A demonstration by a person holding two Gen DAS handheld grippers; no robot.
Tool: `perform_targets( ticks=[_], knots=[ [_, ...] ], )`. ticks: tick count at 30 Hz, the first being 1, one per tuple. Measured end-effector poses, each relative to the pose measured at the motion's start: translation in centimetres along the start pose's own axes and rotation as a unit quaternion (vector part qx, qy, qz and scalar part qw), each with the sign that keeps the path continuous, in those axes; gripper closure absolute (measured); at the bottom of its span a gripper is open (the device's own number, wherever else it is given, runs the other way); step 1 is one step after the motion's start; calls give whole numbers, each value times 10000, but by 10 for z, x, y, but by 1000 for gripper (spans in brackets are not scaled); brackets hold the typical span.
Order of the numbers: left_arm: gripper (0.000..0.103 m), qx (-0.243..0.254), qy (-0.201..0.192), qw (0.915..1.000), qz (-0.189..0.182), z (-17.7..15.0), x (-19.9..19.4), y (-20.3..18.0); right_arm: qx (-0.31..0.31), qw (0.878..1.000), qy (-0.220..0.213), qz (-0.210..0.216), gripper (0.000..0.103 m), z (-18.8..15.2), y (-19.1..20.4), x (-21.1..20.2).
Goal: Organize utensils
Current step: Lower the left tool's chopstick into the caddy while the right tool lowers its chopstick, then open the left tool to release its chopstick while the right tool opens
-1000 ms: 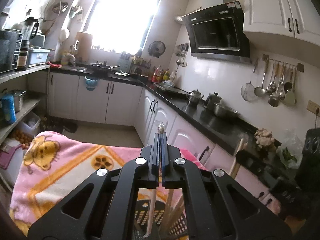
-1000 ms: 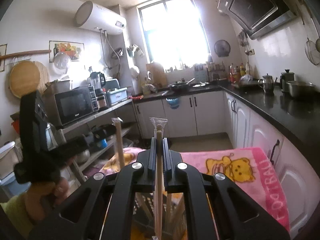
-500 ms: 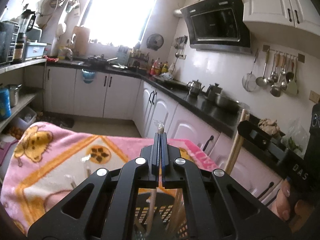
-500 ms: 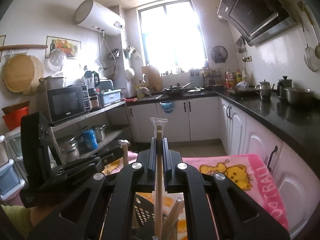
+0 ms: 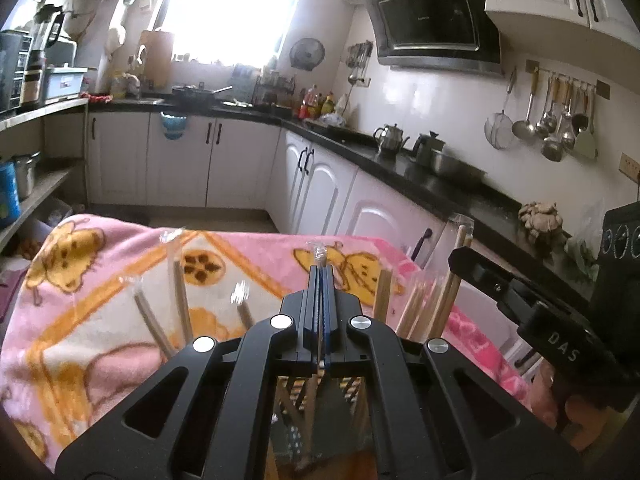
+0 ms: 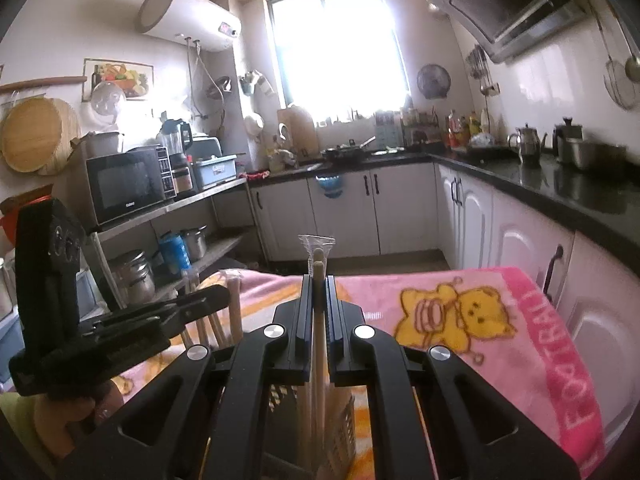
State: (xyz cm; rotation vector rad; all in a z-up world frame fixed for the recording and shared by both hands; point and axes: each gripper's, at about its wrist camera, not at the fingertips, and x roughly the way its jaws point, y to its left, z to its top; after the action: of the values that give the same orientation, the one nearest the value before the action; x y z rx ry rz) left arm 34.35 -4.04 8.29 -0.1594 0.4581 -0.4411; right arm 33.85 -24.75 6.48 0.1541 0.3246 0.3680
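My left gripper (image 5: 321, 276) is shut on a thin plastic-wrapped chopstick pair (image 5: 319, 254) that pokes up past its fingertips. It hangs right over a dark perforated utensil holder (image 5: 349, 387), where several wrapped chopsticks (image 5: 181, 292) stand. My right gripper (image 6: 318, 285) is shut on wrapped wooden chopsticks (image 6: 318, 258), held upright over the same holder (image 6: 345, 414). In the left wrist view the right gripper (image 5: 520, 294) shows at the right. In the right wrist view the left gripper (image 6: 128, 326) shows at the left, close by.
The holder stands on a pink cartoon-bear blanket (image 6: 500, 320) spread over a table. White cabinets under a black counter (image 5: 432, 184) run along the right. A shelf with a microwave (image 6: 124, 184) stands at the left. A person's hand (image 6: 60, 412) holds the left gripper.
Both grippers have sunk toward the holder with their chopsticks still held. The chopsticks standing in the holder and more of the blanket have come into view.
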Motion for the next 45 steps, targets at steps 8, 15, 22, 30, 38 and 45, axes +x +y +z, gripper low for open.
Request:
perform_targets(
  ticks=[8, 15, 22, 30, 38, 45],
  knots=[
    [103, 22, 229, 9997, 18, -11, -3, 4, 95, 9998, 192, 31, 97, -14, -1, -1],
    [103, 59, 416, 9991, -9, -18, -6, 1, 130, 9991, 408, -15, 96, -18, -2, -5],
    [103, 43, 525, 9986, -55, -20, -15, -1, 208, 9975, 665, -71, 88, -24, -3, -9],
    [93, 77, 705, 9975, -41, -28, -31, -8, 316, 9965, 776, -46, 83, -27, -1, -22],
    [71, -112, 815, 9966, -1, -42, -60, -5, 247, 9971, 719, 15, 63, -32, 11, -52],
    [46, -269, 896, 9956, -50, -63, -95, -2, 190, 9970, 754, 37, 37, -47, 27, -81]
  ],
)
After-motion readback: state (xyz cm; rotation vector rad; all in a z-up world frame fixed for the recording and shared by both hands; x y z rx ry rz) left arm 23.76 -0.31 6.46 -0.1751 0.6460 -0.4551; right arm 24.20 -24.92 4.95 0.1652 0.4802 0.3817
